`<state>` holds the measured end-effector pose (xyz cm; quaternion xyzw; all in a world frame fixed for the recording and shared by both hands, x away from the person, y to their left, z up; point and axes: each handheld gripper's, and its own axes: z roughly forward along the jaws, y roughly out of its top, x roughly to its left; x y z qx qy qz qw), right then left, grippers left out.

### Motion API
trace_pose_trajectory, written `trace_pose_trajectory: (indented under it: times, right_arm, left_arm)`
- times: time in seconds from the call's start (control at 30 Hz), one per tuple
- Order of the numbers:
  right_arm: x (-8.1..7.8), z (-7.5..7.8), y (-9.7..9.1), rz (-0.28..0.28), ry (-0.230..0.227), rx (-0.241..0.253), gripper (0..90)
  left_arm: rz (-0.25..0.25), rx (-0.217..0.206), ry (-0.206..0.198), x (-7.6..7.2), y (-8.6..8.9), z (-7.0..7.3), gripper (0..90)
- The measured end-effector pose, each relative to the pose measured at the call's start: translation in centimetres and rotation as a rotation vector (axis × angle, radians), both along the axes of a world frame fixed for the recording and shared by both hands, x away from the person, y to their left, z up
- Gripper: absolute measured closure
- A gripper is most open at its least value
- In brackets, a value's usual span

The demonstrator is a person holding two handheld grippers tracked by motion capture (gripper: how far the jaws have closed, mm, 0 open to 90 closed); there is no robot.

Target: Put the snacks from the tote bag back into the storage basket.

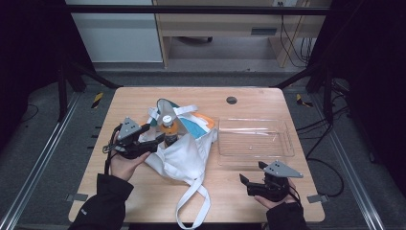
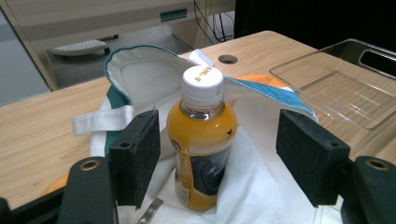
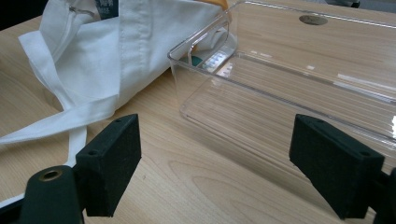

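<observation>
two open grippers: the left gripper [image 2: 217, 154] frames a bottle [image 2: 202, 140] standing on a cloth bag [image 1: 184, 155]; off-centre jaws could topple it. the right gripper [image 3: 231, 168] holds nothing.

Orange bottle [image 2: 201, 140], white cloth bag [image 1: 184, 155]

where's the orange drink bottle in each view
high view: orange drink bottle stands left of centre, in the mouth of the white tote bag.
left gripper view: bottle at centre, between the open jaws.
right gripper view: not in it.
shared landmark: clear plastic tray.
</observation>
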<state>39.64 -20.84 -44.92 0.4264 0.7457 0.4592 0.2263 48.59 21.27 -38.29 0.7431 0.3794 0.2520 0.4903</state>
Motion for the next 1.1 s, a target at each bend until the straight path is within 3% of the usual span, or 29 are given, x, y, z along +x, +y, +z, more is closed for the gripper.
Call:
trace_pose_trajectory:
  times: [0.67,1.1]
  right_arm:
    - [-0.5,-0.6,-0.8,-0.006,0.017,-0.004,15.8]
    - [-0.5,-0.8,-0.9,-0.008,0.009,-0.005,14.6]
  left_arm:
    - [0.006,0.016,-0.007,1.7,-1.3,0.1,30.9]
    - [0.017,-0.003,-0.006,3.1,-2.1,-0.5,32.2]
